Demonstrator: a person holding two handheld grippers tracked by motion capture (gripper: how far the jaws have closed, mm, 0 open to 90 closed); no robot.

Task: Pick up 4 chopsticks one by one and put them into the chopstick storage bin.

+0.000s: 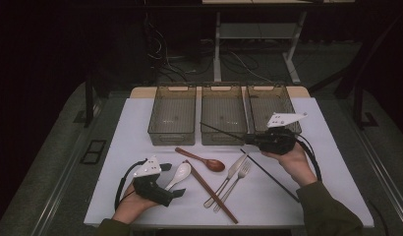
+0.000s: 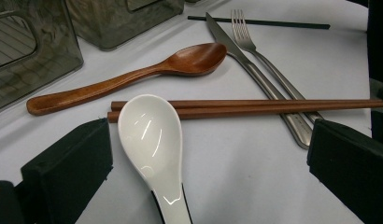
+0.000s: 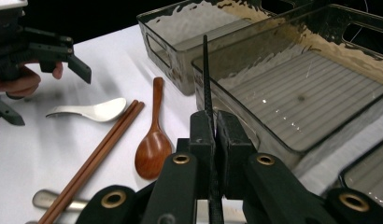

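High view: the right gripper (image 1: 253, 139) clamps a black chopstick (image 1: 221, 131) over the middle bin's (image 1: 223, 112) near rim, at twelve o'clock from the fork (image 1: 236, 181). Left gripper view: jaws spread wide around the white spoon (image 2: 152, 140) on the counter (image 2: 236, 177). Right gripper view: pads pinch the black chopstick, tip pointing twelve o'clock.

Dim overhead lighting; white table (image 1: 140, 196) moderately lit, surroundings from 9 through 12 to 3 o'clock nearly black. Specular glare on the white ceramic spoon (image 2: 152, 140) and rippled highlights on the bin (image 3: 292, 93) walls. Soft shadows. Near jaws slightly out of focus toward 6 o'clock
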